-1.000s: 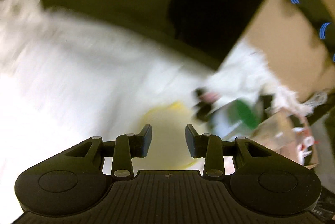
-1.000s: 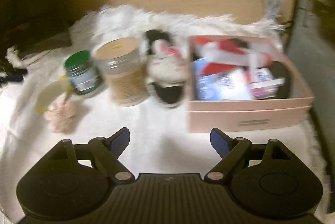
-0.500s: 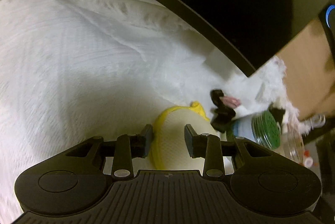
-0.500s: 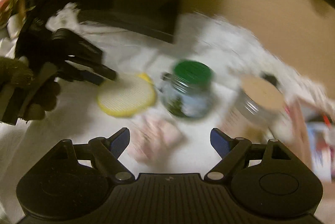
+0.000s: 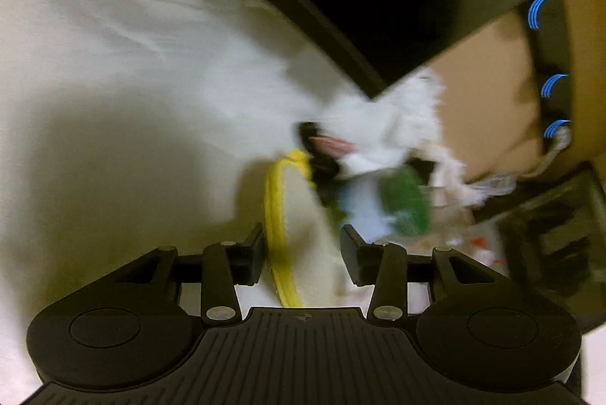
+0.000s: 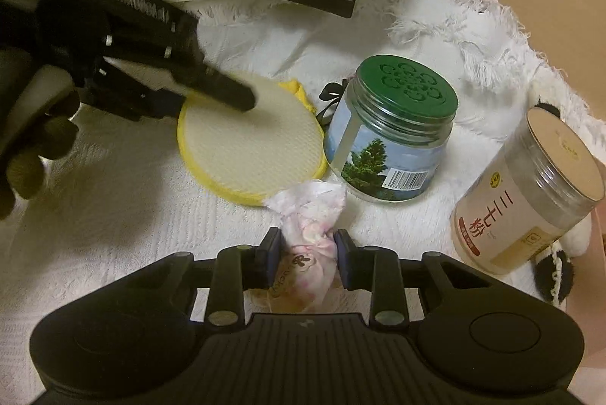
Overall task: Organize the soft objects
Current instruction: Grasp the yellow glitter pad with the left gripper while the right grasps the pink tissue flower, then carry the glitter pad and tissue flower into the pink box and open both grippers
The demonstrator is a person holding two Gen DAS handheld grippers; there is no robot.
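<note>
Pinching a pink-and-white cloth bundle (image 6: 308,238), the right claw (image 6: 307,259) grips it for lifting; just ahead-left, the left claw (image 5: 302,255) brackets a yellow-rimmed pad (image 5: 299,234), apparently clamped.

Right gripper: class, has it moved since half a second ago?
Yes. The right gripper has closed in towards the green-lidded jar, which stands nearer and larger, and clamps the pink cloth bundle.

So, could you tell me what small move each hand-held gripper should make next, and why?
Probably lift. The right hand-held gripper has pinched the pink pouch, while the left hand-held gripper straddles the yellow-rimmed pad; it may need to close first, since the grip looks unsure.
</note>
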